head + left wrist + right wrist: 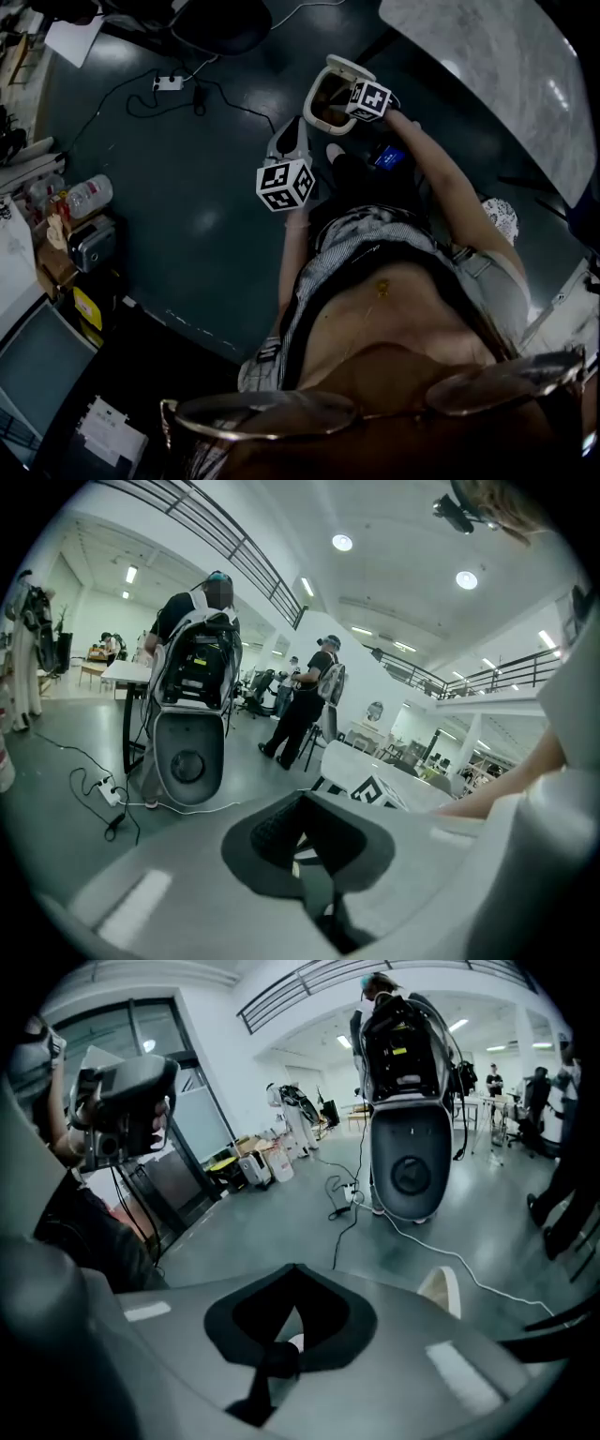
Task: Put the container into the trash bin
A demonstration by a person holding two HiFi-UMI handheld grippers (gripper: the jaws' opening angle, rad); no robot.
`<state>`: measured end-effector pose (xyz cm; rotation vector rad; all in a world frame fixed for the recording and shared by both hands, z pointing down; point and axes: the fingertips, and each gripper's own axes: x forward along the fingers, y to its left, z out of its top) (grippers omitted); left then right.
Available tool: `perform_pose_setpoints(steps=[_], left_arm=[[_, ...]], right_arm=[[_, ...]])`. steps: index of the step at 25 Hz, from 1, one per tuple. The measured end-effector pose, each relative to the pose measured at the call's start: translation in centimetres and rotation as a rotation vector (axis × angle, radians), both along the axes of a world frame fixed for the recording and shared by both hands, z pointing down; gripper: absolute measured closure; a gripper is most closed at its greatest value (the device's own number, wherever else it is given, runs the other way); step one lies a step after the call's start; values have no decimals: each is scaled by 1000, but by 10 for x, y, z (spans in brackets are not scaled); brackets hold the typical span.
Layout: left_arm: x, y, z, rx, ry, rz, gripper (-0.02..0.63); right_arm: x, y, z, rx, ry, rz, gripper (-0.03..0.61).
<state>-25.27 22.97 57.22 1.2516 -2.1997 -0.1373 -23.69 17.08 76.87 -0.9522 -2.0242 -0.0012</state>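
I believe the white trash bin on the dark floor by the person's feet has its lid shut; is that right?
Not quite: the head view shows the white trash bin on the dark floor by the person's feet with its lid open, not shut.

Dark glossy floor (pixel 187 225), white walls (pixel 230 1063), round ceiling lights (pixel 342 543), possibly mezzanine railing (pixel 234 546).

Bare floor (pixel 202 211) lies open at nine o'clock; cable (pixel 120 84) at eleven, trash bin (pixel 312 97) at twelve, table (pixel 497 75) at two.
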Motion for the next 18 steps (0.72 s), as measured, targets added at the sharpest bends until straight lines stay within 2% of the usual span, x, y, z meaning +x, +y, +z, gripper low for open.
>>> perform_pose_setpoints(steps=[4, 10, 14, 18], left_arm=[[3, -10, -1, -1, -11, 32, 612], [16, -26, -16, 9, -48, 81, 612], [23, -42, -33, 38, -92, 134, 613], [27, -52, -70, 104, -143, 171, 612]], right_arm=[[1, -3, -40, -12, -91, -6, 554], [8, -16, -137, -38, -313, 51, 552], [16, -25, -203, -24, -480, 122, 552], [20, -29, -265, -26, -621, 224, 552]])
